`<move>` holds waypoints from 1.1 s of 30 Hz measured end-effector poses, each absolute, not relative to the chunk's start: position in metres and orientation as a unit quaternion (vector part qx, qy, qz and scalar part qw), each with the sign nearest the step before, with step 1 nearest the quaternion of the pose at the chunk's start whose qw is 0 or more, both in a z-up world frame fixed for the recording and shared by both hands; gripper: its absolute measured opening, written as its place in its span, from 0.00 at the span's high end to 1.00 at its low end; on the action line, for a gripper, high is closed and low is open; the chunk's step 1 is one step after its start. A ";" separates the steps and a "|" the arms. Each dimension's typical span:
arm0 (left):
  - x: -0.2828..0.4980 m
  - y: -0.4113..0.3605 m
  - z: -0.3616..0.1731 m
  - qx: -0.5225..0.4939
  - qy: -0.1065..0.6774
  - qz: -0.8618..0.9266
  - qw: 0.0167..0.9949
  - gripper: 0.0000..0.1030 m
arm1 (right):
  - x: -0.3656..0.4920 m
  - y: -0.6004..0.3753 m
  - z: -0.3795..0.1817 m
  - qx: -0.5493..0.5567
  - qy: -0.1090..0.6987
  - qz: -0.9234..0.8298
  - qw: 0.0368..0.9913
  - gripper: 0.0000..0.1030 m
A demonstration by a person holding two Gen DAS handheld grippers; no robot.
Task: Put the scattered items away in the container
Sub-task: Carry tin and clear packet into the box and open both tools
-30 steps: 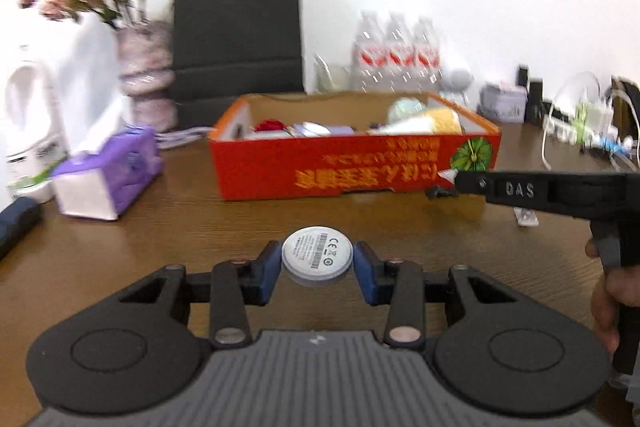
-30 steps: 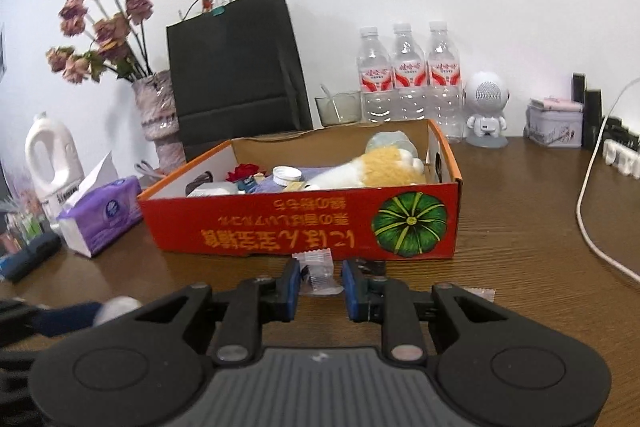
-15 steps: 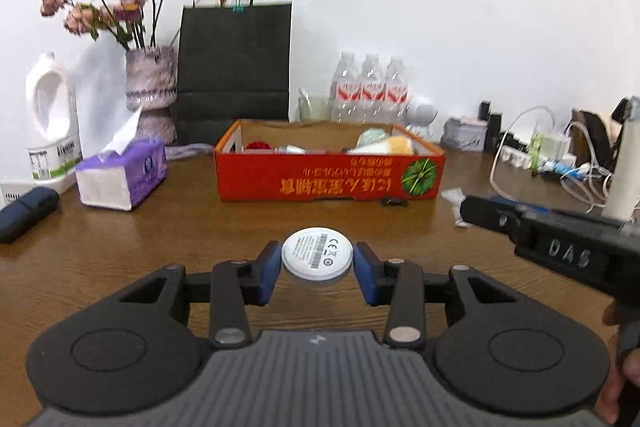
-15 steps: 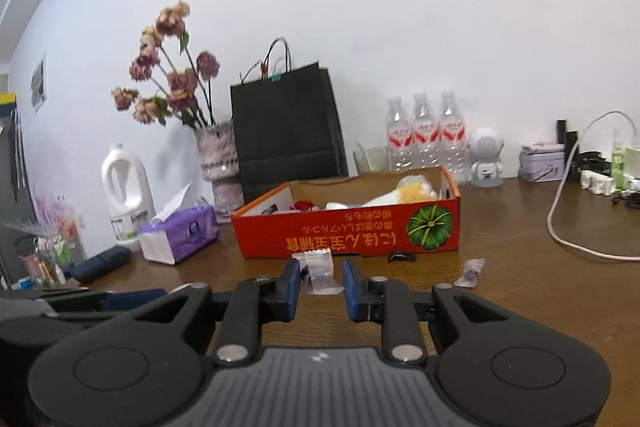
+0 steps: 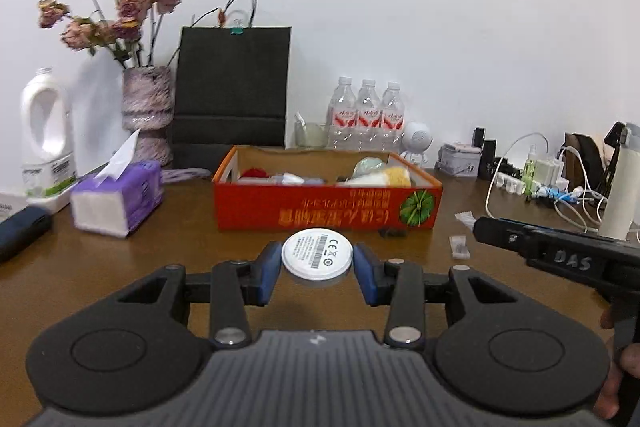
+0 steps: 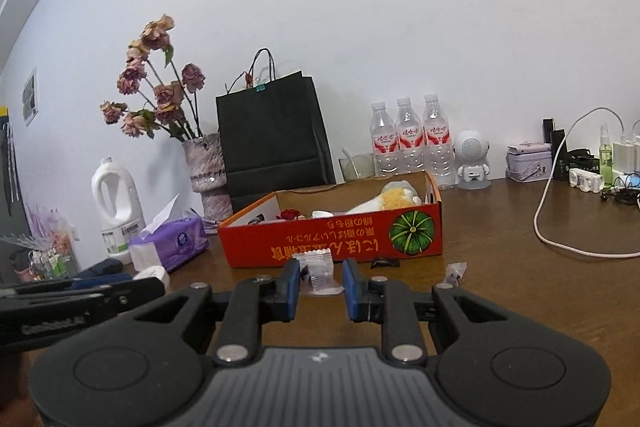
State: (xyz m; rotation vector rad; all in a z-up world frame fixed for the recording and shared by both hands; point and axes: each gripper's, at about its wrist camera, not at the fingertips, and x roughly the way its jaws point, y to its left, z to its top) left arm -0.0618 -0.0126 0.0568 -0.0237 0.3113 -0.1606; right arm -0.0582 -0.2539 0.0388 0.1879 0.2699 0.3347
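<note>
The red cardboard box (image 5: 320, 213) stands on the brown table and holds a yellow plush toy (image 5: 394, 175), a red item and other small things; it also shows in the right wrist view (image 6: 340, 241). My left gripper (image 5: 317, 261) is shut on a white round disc (image 5: 317, 254), held above the table in front of the box. My right gripper (image 6: 319, 285) is shut on a clear plastic packet (image 6: 318, 273), also in front of the box. A small black clip (image 6: 385, 262) and a small wrapper (image 6: 455, 273) lie on the table by the box's front.
A purple tissue box (image 5: 118, 201), a white jug (image 5: 46, 139), a flower vase (image 5: 147, 115), a black paper bag (image 5: 232, 87), water bottles (image 5: 368, 115) and a small white robot figure (image 5: 416, 143) stand behind. Chargers and cables (image 5: 552, 183) crowd the right.
Both grippers have pulled back from the box and risen, still holding the disc and the packet. The box looks farther away now.
</note>
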 end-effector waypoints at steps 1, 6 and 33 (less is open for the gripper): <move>-0.051 -0.013 0.062 -0.010 0.152 -0.082 0.985 0.61 | -0.052 -0.257 0.044 0.099 0.131 0.168 0.972 0.79; 0.030 -0.018 0.094 -0.019 0.151 -0.092 0.984 0.61 | 0.006 -0.268 0.084 0.097 0.103 0.163 0.976 0.79; 0.251 -0.010 0.077 0.022 0.358 -0.153 0.921 0.35 | 0.340 -0.225 0.074 0.000 0.455 0.145 0.878 0.35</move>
